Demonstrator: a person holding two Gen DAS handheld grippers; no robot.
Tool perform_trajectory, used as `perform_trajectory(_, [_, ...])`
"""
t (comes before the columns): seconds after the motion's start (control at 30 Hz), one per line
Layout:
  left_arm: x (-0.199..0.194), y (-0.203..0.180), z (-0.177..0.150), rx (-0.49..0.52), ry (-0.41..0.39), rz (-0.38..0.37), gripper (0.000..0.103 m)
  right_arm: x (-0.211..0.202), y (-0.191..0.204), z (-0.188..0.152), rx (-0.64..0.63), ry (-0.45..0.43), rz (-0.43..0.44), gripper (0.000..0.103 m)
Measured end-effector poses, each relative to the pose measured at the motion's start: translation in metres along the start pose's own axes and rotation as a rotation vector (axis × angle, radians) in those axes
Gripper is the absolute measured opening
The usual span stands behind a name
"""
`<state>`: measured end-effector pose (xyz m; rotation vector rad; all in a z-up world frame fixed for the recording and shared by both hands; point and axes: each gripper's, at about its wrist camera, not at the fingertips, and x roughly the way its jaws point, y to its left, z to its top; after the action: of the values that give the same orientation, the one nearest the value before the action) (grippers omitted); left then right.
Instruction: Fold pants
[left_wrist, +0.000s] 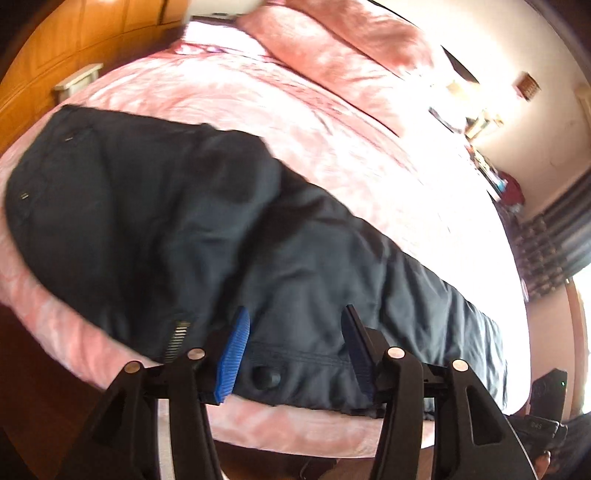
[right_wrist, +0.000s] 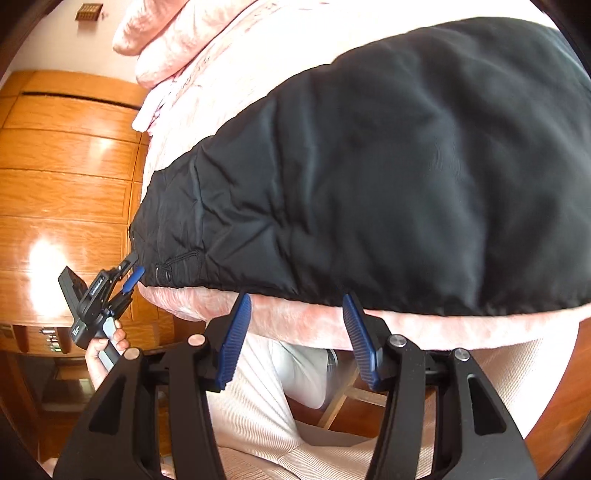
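Note:
Dark navy pants (left_wrist: 207, 229) lie stretched across a pink bed (left_wrist: 332, 122), with the waistband, a button (left_wrist: 264, 377) and a zipper (left_wrist: 178, 339) at the near edge. My left gripper (left_wrist: 295, 350) hovers over that waistband. It is open, its blue pads (left_wrist: 235, 356) apart and not pinching the cloth. In the right wrist view the pants (right_wrist: 388, 166) look black and fill the upper right. My right gripper (right_wrist: 298, 334) is open just off the bed's edge, with only pink bedding (right_wrist: 291, 308) behind the gap. A hand (right_wrist: 105, 345) holds the left gripper (right_wrist: 132, 268) at the waistband corner.
Pink pillows (left_wrist: 332, 40) lie at the head of the bed. A wooden wardrobe (right_wrist: 66, 166) stands beside it, and a small white stool (left_wrist: 79, 77) against the wardrobe. A cluttered shelf (left_wrist: 487, 162) and a patterned curtain (left_wrist: 554, 236) are at the far right. Pale ribbed cloth (right_wrist: 258, 406) hangs below the bed edge.

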<state>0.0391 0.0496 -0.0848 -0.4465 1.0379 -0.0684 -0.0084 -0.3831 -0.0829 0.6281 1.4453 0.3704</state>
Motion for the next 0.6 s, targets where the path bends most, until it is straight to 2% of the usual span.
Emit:
perform_trajectory(0.13, [0.047, -0.062, -0.007, 0.158, 0.092, -0.084, 0.052, -0.006, -0.017, -0.004, 0.045, -0.003, 0.002, 0.057])
perform_trajectory(0.27, [0.09, -0.104, -0.021, 0.287, 0.188, -0.096, 0.053, -0.002, -0.032, -0.005, 0.096, 0.034, 0.05, 0.057])
perform_trajectory(0.37, [0.11, -0.113, -0.031, 0.327, 0.232, -0.039, 0.053, 0.0, -0.035, -0.007, 0.11, 0.048, 0.07, 0.057])
perform_trajectory(0.43, [0.112, -0.113, -0.032, 0.327, 0.233, -0.046, 0.058, 0.001, -0.04, -0.006, 0.128, 0.032, 0.057, 0.058])
perform_trajectory(0.5, [0.112, -0.114, -0.03, 0.32, 0.243, -0.052, 0.058, 0.004, -0.046, -0.004, 0.163, 0.016, 0.027, 0.06])
perform_trajectory(0.6, [0.11, -0.114, -0.031, 0.339, 0.245, -0.031, 0.058, -0.006, -0.061, -0.004, 0.22, -0.054, 0.021, 0.056])
